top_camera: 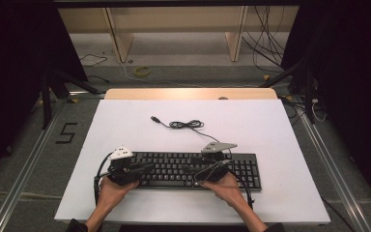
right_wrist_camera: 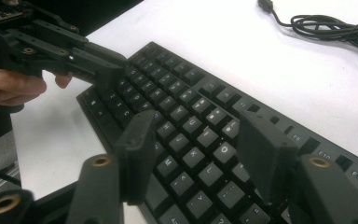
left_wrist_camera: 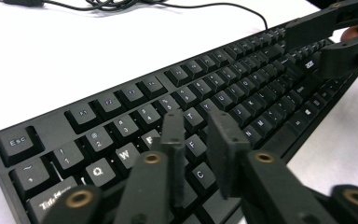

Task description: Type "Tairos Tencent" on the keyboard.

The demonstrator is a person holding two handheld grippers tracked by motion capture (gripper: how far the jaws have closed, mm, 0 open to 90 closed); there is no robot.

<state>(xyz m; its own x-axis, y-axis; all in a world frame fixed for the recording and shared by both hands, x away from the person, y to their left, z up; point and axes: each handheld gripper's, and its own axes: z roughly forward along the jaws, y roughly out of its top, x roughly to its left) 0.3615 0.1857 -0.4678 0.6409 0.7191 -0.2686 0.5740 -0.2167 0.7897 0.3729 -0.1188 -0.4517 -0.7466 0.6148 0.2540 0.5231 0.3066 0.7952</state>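
A black keyboard (top_camera: pixel 188 170) lies across the near half of the white table (top_camera: pixel 270 140), and its cable (top_camera: pixel 187 124) coils behind it with a loose USB plug. My left gripper (top_camera: pixel 149 167) hovers low over the keyboard's left letter keys (left_wrist_camera: pixel 98 170). Its jaws stand a narrow gap apart with nothing between them (left_wrist_camera: pixel 196 116). My right gripper (top_camera: pixel 194 170) hangs over the middle keys, its jaws spread wide and empty (right_wrist_camera: pixel 200 121). The two grippers point toward each other. The right gripper (left_wrist_camera: pixel 310 44) is seen from the left one, and the left gripper (right_wrist_camera: pixel 109 70) from the right one.
A wooden strip (top_camera: pixel 191 93) runs along the table's far edge. Behind it are a wooden frame (top_camera: pixel 121 38) and floor cables (top_camera: pixel 270 43). Black stands (top_camera: pixel 48 92) flank the table. Bare white surface lies left, right and behind the keyboard.
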